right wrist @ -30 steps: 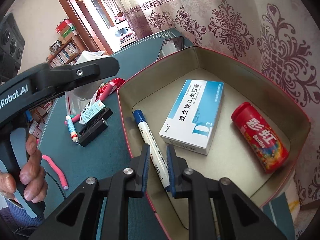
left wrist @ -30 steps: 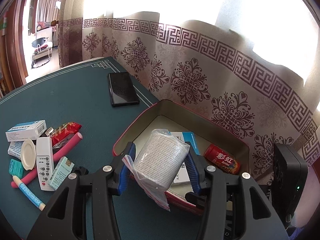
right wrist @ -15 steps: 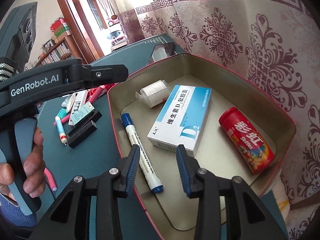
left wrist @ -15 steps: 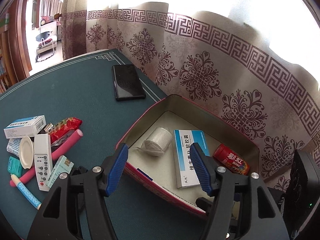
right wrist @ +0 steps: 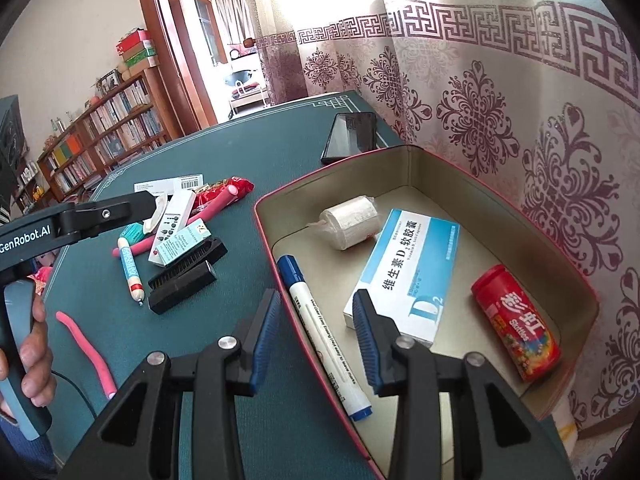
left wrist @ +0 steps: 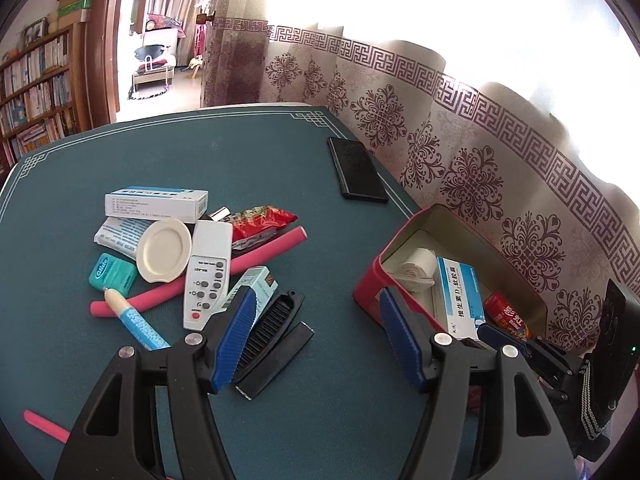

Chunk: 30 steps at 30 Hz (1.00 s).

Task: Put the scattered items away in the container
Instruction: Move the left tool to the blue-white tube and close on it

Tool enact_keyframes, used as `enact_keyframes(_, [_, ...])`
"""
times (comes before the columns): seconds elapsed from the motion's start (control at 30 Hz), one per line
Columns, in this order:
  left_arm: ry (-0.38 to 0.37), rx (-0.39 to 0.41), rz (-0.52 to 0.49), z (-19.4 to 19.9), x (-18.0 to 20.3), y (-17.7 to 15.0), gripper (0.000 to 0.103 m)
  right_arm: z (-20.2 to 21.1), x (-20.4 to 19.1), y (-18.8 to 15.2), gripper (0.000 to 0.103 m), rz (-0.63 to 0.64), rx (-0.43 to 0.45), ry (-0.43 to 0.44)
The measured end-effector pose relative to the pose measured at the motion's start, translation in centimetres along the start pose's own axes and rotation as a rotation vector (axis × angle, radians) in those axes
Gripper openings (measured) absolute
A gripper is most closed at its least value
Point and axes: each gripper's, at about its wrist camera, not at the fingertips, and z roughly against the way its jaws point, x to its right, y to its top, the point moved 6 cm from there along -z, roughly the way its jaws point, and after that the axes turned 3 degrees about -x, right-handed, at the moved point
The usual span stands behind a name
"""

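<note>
Swinging back toward the worktop pile, left tool [left wrist: 316, 340] was spread and empty; bandage roll [right wrist: 350, 222] it dropped lay in the tin [right wrist: 412, 168]; right tool [right wrist: 316, 340] apart; comb [left wrist: 268, 328] likely next

A black phone [left wrist: 357, 168] lies on the green table [left wrist: 248, 152] near patterned curtains [left wrist: 500, 152].

Left gripper [left wrist: 316, 332] held with its blue-padded jaws wide apart and empty above a dark green felt table [left wrist: 240, 168].

Left: cluttered pile including a white remote control [left wrist: 208, 268] and black folding comb [left wrist: 270, 336]. Right: red rectangular tin [left wrist: 370, 300] containing a white wrapped roll [left wrist: 416, 268] and blue-white medicine box [left wrist: 460, 300].
</note>
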Motion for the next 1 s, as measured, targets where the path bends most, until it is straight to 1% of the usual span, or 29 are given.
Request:
enact_keyframes(0.13, [0.068, 0.005, 0.052, 0.9, -4.0, -0.9, 0.067, -0.1, -1.9, -0.1, 0.042, 0.043, 0.006, -0.008])
enact_keyframes(0.2, [0.099, -0.004, 0.088, 1.2, -6.2, -1.6, 0.067, -0.3, -3.0, 0.0, 0.043, 0.071, 0.009, -0.013])
enact_keyframes(0.27, [0.129, -0.014, 0.125, 1.3, -8.4, -2.5, 0.067, -0.6, -4.0, 0.1, 0.054, 0.086, 0.011, -0.011])
enact_keyframes(0.3, [0.141, -0.018, 0.142, 1.4, -9.4, -2.8, 0.067, -0.7, -4.5, 0.2, 0.071, 0.093, 0.014, -0.002])
enact_keyframes(0.33, [0.152, -0.021, 0.155, 1.6, -10.3, -3.2, 0.067, -0.7, -5.0, 0.3, 0.085, 0.101, 0.022, 0.01])
enact_keyframes(0.43, [0.185, -0.032, 0.188, 2.0, -12.8, -4.2, 0.067, -0.8, -6.9, 0.5, 0.086, 0.137, 0.038, 0.024])
enact_keyframes(0.53, [0.21, -0.039, 0.215, 2.4, -14.7, -5.0, 0.067, -1.4, -8.7, 0.3, 0.086, 0.159, 0.023, 0.048])
enact_keyframes(0.63, [0.22, -0.045, 0.238, 2.5, -16.0, -5.4, 0.067, -2.2, -10.1, -0.1, 0.086, 0.173, -0.007, 0.072])
enact_keyframes(0.8, [0.202, -0.047, 0.252, 2.1, -16.7, -5.1, 0.067, -3.7, -11.8, -0.7, 0.086, 0.186, -0.054, 0.107])
enact_keyframes(1.0, [0.159, -0.076, 0.248, 0.3, -15.8, -4.6, 0.067, -5.5, -12.8, -1.1, 0.086, 0.174, -0.111, 0.136])
